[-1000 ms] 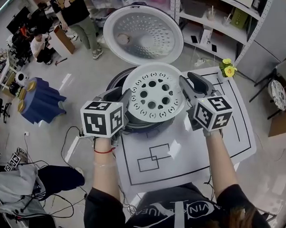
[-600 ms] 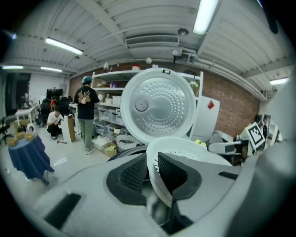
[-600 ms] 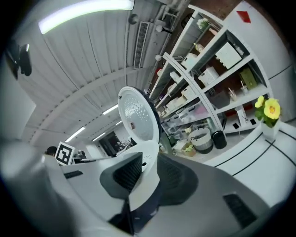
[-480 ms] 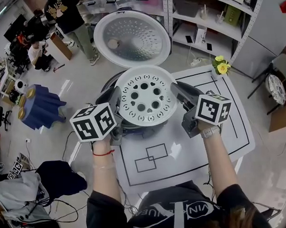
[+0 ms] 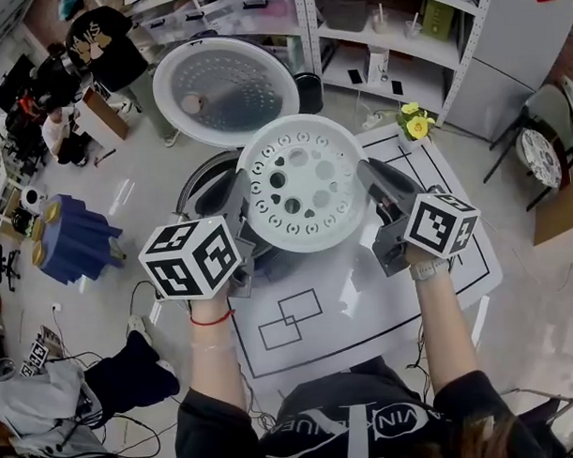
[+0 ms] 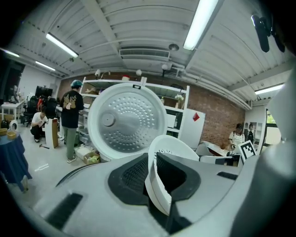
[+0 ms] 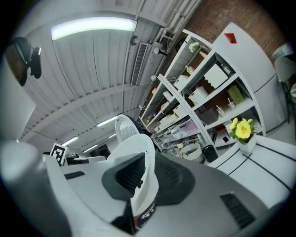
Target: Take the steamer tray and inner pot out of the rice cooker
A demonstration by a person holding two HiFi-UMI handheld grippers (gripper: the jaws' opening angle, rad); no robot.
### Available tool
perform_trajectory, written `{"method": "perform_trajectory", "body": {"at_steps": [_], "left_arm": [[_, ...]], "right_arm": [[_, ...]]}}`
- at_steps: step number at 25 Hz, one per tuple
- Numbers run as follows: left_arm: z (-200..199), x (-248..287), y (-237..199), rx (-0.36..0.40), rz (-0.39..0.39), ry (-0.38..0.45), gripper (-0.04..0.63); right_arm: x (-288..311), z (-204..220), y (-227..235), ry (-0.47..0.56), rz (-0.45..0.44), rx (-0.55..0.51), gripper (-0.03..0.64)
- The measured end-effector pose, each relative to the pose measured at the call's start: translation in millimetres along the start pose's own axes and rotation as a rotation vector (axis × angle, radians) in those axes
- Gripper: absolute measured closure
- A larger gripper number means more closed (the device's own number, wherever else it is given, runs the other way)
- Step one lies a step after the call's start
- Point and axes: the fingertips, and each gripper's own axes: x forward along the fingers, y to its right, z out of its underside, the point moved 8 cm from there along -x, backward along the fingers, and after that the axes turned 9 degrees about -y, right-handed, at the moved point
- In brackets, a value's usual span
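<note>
Above the mat, our left gripper and right gripper are closing on the tray rim; we should lift level, evenly.

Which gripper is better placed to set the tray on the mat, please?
Likely right gripper: it's above the mat; left gripper hangs over the cooker. Both jaws are closing on the tray's rim.

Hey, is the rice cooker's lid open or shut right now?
Open. The lid is swung back, its dimpled metal underside facing up behind the steamer tray.
</note>
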Motion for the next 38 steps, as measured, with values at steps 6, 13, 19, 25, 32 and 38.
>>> {"method": "perform_trajectory", "body": {"at_steps": [6, 13, 19, 25, 32, 38], "left_arm": [[-19, 33, 50, 0.054, 0.108, 0.009, 0.540], [-8, 88, 118, 0.105, 0.250, -0.049, 0.540], [28, 140, 157, 0.117, 0.336, -0.160, 0.540], [67, 180, 178, 0.114, 0.368, -0.272, 0.540], [115, 218, 176, 0.075, 0.340, -0.375, 0.540], [149, 244, 162, 0.066, 0.295, -0.440, 0.540]], "right_arm": [[-50, -17, 29, 0.061, 0.086, 0.009, 0.568], [-121, -8, 80, 0.105, 0.231, 0.059, 0.569], [-167, 17, 120, 0.113, 0.349, 0.125, 0.569], [-192, 46, 152, 0.080, 0.432, 0.202, 0.569], [-188, 79, 191, 0.017, 0.462, 0.272, 0.569], [-171, 100, 218, -0.036, 0.467, 0.307, 0.569]]}}
